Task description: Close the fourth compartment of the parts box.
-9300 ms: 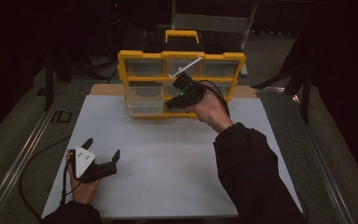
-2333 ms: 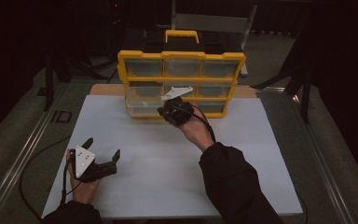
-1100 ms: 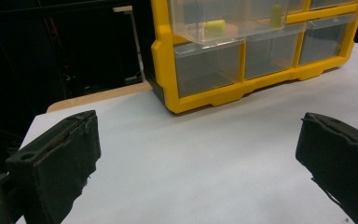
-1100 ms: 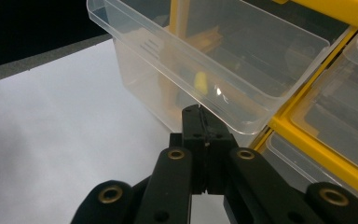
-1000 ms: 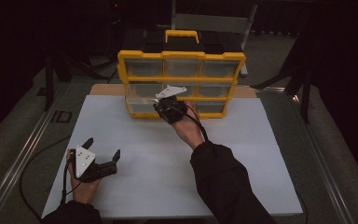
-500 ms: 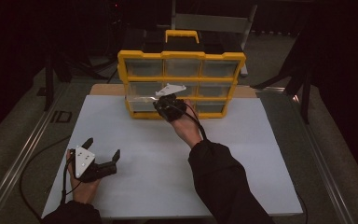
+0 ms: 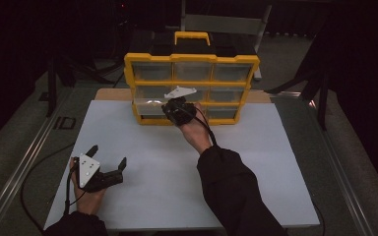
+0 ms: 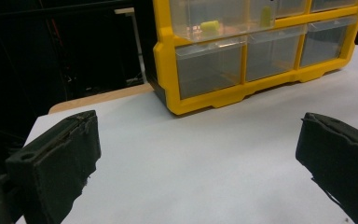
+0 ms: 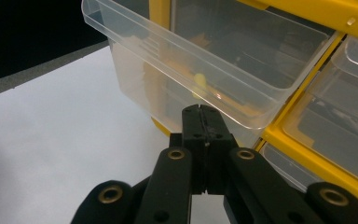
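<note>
Pulled partway out of the yellow organizer (image 7: 192,59), middle row, left column: clear drawer (image 9: 186,70), long axis running across the cabinet face, front wall toward the person. Directly before that wall, touching or nearly touching its lower lip: right gripper (image 9: 200,112), jaws pressed flat together on nothing. Well apart, near the worktop's (image 7: 275,162) front left corner: left gripper (image 7: 109,162), jaws spread wide, empty. Nearer hand by far: the right. Likely next: straight push inward, square to the drawer front.
</note>
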A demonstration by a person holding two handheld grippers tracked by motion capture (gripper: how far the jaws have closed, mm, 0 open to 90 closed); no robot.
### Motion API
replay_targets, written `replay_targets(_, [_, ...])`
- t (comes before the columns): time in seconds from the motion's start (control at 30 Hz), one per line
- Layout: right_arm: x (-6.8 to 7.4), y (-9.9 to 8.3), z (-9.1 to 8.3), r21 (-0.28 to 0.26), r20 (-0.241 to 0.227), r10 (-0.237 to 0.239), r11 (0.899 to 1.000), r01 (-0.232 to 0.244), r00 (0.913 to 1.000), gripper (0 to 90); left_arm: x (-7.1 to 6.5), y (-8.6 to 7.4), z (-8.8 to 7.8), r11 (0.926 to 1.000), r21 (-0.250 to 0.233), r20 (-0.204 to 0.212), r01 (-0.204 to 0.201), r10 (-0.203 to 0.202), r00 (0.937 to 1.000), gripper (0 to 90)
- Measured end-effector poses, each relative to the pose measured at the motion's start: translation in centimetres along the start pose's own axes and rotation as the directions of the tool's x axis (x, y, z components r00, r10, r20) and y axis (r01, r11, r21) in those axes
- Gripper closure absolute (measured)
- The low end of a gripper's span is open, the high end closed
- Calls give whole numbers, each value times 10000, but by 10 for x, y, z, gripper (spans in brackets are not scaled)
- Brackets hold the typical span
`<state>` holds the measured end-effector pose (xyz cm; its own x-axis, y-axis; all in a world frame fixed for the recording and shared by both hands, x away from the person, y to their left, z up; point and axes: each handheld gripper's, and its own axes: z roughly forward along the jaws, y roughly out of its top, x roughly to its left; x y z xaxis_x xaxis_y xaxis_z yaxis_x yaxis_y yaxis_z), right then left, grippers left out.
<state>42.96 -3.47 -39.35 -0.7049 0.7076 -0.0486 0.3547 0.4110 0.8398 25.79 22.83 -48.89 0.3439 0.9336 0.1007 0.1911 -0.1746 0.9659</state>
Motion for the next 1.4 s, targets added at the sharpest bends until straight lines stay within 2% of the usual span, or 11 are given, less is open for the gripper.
replay_targets(1.4, [-10,6,17,-117,359,278,9996,-274,9990,899,1,-1,0,10000,-25,-24,91,-91,10000,7])
